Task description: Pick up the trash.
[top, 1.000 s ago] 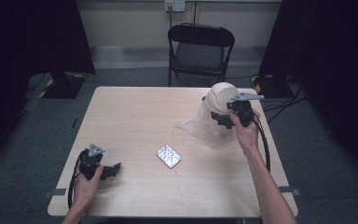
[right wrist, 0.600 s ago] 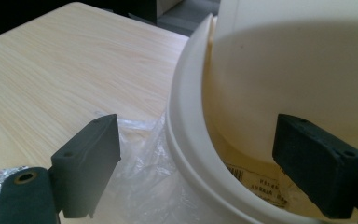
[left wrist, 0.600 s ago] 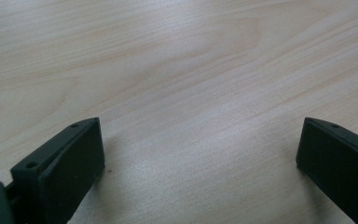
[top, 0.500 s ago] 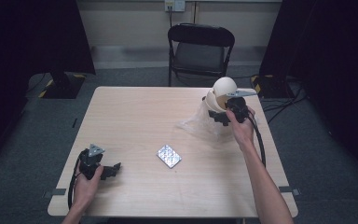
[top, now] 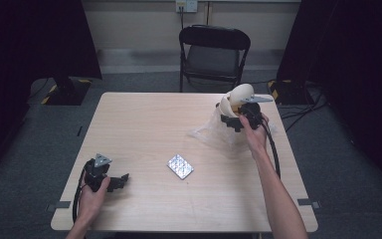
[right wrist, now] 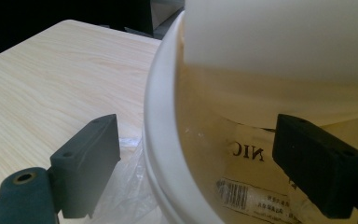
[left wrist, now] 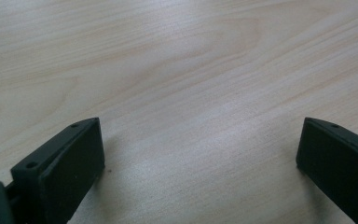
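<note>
A pale wood surface (top: pixel 144 124) carries everything in the high view. At its far right, the right gripper (top: pixel 236 119) is held in the person's right hand (top: pixel 253 134) against a cream-white tub (top: pixel 238 97) that is tilted and raised off the wood, with a crumpled clear plastic bag (top: pixel 211 132) spread on the surface beneath and beside it. In the right gripper view the fingers (right wrist: pixel 91 163) stand wide apart, one on each side of the tub's (right wrist: pixel 168 140) rim; whether they touch it cannot be told. Through the tub's translucent wall a printed label shows in reverse: the letters "NIC" can be made out mirrored, with a barcode and small lines of print below that are too fine to read. A white lid or cap part sits across the tub's upper end.

Near the middle of the surface lies a small silver blister pack (top: pixel 180 166), flat and well apart from both grippers.

At the near left, the left gripper (top: pixel 122 181) rests low on the surface in the person's left hand (top: pixel 92 196). In the left gripper view its fingers (left wrist: pixel 67 163) are spread wide with bare wood grain between them.

Beyond the surface stands a black folding chair (top: pixel 214 52).
</note>
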Available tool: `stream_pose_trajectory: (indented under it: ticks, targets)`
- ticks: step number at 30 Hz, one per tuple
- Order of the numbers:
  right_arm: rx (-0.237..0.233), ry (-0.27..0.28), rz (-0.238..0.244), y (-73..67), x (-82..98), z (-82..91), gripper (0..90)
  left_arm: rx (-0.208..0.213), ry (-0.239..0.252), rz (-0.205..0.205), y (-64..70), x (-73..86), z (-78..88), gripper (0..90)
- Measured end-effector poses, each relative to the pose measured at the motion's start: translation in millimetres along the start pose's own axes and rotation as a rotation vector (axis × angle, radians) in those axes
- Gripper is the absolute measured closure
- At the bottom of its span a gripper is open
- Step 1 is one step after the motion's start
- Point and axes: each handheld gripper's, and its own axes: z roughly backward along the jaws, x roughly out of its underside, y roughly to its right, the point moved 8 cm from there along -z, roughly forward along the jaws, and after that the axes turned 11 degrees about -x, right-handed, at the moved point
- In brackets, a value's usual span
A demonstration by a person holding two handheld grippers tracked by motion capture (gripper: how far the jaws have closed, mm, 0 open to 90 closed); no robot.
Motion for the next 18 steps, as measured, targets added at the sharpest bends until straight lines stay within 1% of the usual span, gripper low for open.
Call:
stream_pose_trajectory:
  ticks: [4,6,9,11,14,18]
  targets:
    - [0.002,0.001,-0.003,0.3,0.2,3.5,14.7,0.0,0.0,0.0,0.0,0.0,0.0,0.3]
    - [-0.003,-0.003,-0.001,-1.2,-0.2,6.9,14.7,0.0,0.0,0.0,0.0,0.0,0.0,0.3]
    - [0.003,-0.006,0.005,-2.6,-0.7,12.8,14.5,0.0,0.0,0.0,0.0,0.0,0.0,0.3]
    - [-0.01,0.005,0.002,-6.3,-2.3,19.5,14.4,0.0,0.0,0.0,-0.1,0.0,0.0,0.2]
    - [-0.008,0.008,0.01,-9.2,-4.1,24.2,14.4,0.001,-0.001,0.001,0.0,0.0,-0.1,0.2]
    - [0.003,0.03,0.02,-18.1,-9.1,37.5,14.6,0.006,-0.002,0.004,0.4,-0.1,-0.5,0.0]
